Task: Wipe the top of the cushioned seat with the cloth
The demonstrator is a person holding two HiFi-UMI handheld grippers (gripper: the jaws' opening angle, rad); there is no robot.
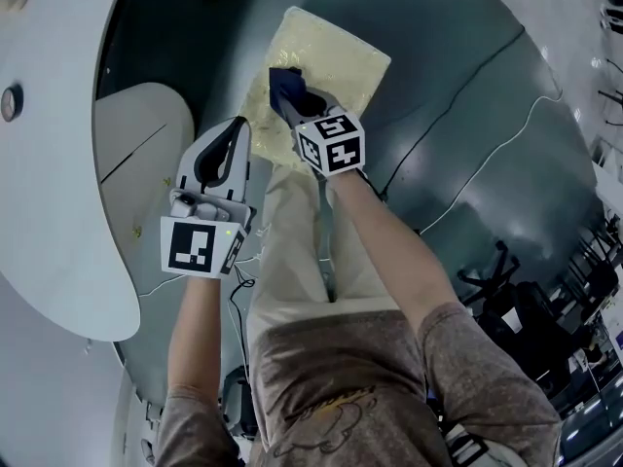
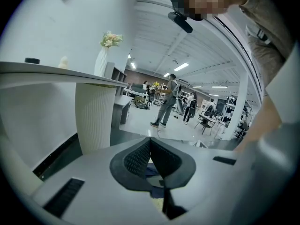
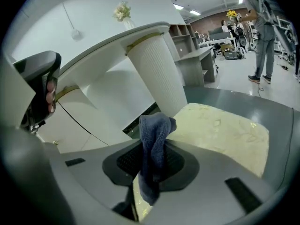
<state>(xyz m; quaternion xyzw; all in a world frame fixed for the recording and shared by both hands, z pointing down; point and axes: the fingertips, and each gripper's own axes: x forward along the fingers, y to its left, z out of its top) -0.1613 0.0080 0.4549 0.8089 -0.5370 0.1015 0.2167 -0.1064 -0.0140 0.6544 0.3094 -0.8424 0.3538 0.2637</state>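
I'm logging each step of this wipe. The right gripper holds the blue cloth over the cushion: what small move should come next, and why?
Probably lower the right gripper slightly so the cloth presses onto the cushioned seat. The cloth stands bunched in the shut jaws, the seat's pale top lies bare beyond it, and contact cannot be confirmed.

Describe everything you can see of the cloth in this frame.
The cloth is dark blue and looks like soft, towel-like fabric. It is bunched into a thick fold rather than spread flat. The right gripper is shut on its middle, so one rounded end stands up above the jaws and a shorter tail hangs below them. It is held over the near part of the pale yellow cushioned seat. Whether it actually touches the seat cannot be told.
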